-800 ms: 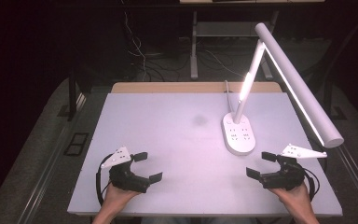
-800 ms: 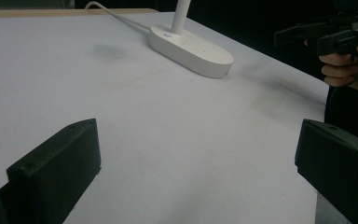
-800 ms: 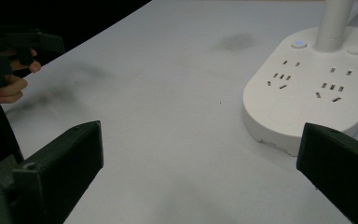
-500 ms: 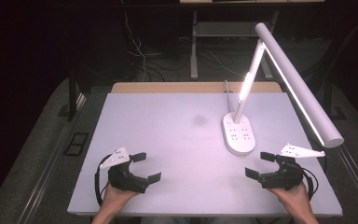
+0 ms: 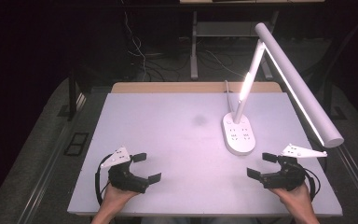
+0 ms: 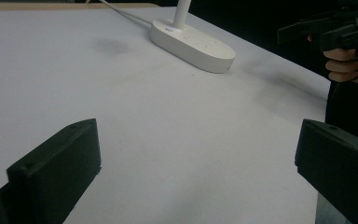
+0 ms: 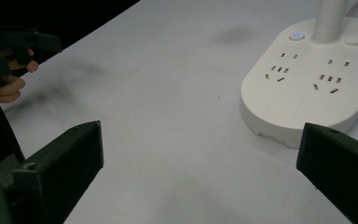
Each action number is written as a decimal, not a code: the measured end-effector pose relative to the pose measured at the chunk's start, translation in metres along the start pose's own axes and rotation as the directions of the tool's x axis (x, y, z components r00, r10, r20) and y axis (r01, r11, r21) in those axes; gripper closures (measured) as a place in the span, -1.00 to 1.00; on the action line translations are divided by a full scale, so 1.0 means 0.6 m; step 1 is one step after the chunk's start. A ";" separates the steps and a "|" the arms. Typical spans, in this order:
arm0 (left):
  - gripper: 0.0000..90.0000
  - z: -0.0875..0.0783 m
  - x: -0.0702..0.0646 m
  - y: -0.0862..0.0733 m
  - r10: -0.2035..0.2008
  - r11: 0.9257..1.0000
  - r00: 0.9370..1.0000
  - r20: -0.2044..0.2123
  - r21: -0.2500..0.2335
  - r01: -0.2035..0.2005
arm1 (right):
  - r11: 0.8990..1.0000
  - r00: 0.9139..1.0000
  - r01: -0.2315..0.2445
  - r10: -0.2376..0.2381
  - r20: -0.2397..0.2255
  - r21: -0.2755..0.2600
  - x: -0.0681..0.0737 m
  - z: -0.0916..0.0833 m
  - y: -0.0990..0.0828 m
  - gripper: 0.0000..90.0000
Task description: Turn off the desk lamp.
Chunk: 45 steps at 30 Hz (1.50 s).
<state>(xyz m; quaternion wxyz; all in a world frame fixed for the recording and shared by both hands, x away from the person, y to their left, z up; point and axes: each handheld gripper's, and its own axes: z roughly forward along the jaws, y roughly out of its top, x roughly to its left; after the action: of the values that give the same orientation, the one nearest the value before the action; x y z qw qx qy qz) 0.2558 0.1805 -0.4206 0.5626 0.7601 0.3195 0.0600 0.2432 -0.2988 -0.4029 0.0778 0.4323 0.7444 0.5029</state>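
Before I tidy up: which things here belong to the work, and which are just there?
In the work:
- desk lamp, nearest the right tool
- left tool, open, holding nothing

Just there:
- table
- dark smudge
- lamp cable

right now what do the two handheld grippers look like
Both are black pistol-style tools. The left gripper and right gripper each have two blocky black jaws with flat faces, a pale grey three-cornered plate on top dotted with small holes, and a black cable looping from the back. No sleeves show at the wrists.
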 end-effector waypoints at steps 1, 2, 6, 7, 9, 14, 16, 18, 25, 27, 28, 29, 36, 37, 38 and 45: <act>-1.00 0.000 0.000 0.000 0.000 1.000 1.000 0.000 0.000 0.000 | 1.000 1.000 0.000 0.000 0.001 0.003 0.000 0.000 0.000 -0.99; -1.00 0.000 0.000 0.000 -0.001 1.000 1.000 -0.002 -0.001 0.001 | 1.000 1.000 -0.001 0.001 -0.001 0.006 0.000 0.000 0.000 -0.99; -1.00 0.000 -0.002 -0.001 0.003 1.000 1.000 -0.005 0.002 -0.003 | 1.000 1.000 0.006 -0.006 -0.008 0.010 0.003 -0.004 0.005 -0.99; -1.00 0.000 -0.002 -0.001 0.002 1.000 1.000 -0.005 0.000 -0.002 | 1.000 1.000 0.006 -0.006 -0.008 0.010 0.003 -0.004 0.005 -0.99; -1.00 -0.001 -0.002 -0.001 0.000 1.000 1.000 -0.007 -0.002 0.000 | 1.000 1.000 0.014 -0.014 -0.008 0.024 0.006 -0.004 0.009 -0.99; -1.00 -0.005 -0.002 -0.002 -0.004 1.000 1.000 -0.010 -0.006 0.004 | 0.999 1.000 0.013 -0.013 -0.004 0.037 0.007 -0.006 0.020 -0.99; -1.00 -0.005 -0.002 -0.002 -0.006 1.000 1.000 -0.011 -0.007 0.006 | 0.999 1.000 0.021 -0.021 -0.003 0.038 0.006 -0.007 0.026 -0.99; -1.00 -0.004 -0.001 -0.002 -0.007 1.000 1.000 -0.013 -0.006 0.007 | 0.999 1.000 0.029 -0.029 -0.006 0.043 0.005 -0.009 0.033 -0.99; -1.00 -0.005 -0.001 -0.002 -0.008 1.000 1.000 -0.015 -0.007 0.008 | 0.998 0.999 0.047 -0.047 -0.004 0.042 0.003 -0.011 0.055 -0.99; -1.00 -0.006 -0.001 -0.002 -0.009 1.000 1.000 -0.017 -0.007 0.009 | 0.998 0.999 0.051 -0.050 -0.008 0.048 0.001 -0.010 0.060 -0.99; -1.00 -0.006 -0.001 -0.002 -0.009 1.000 1.000 -0.017 -0.007 0.008 | 0.997 0.999 0.050 -0.050 -0.006 0.053 0.001 -0.010 0.063 -0.99; -1.00 -0.006 -0.001 -0.002 -0.009 1.000 1.000 -0.017 -0.007 0.009 | 0.997 0.999 0.052 -0.052 -0.005 0.053 0.001 -0.009 0.065 -0.99; -1.00 -0.006 -0.001 -0.002 -0.009 1.000 1.000 -0.016 -0.006 0.009 | 0.997 0.998 0.056 -0.056 -0.007 0.059 -0.005 -0.007 0.079 -0.99; -1.00 -0.005 -0.001 -0.002 -0.010 1.000 1.000 -0.016 -0.005 0.010 | 0.997 0.999 0.050 -0.050 -0.008 0.065 -0.005 -0.006 0.081 -0.99; -1.00 -0.005 -0.001 -0.002 -0.010 1.000 1.000 -0.016 -0.005 0.010 | 0.996 0.998 0.057 -0.057 -0.008 0.063 -0.007 -0.005 0.083 -0.99; -1.00 -0.005 -0.001 -0.002 -0.013 1.000 1.000 -0.014 -0.006 0.013 | 0.995 0.998 0.064 -0.064 -0.008 0.072 -0.012 -0.001 0.097 -0.99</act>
<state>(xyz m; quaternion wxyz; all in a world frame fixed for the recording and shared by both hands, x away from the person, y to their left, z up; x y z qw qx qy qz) 0.2534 0.1826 -0.4204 0.5628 0.7560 0.3284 0.0625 0.2805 -0.2973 -0.3574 0.0763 0.4093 0.7757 0.4742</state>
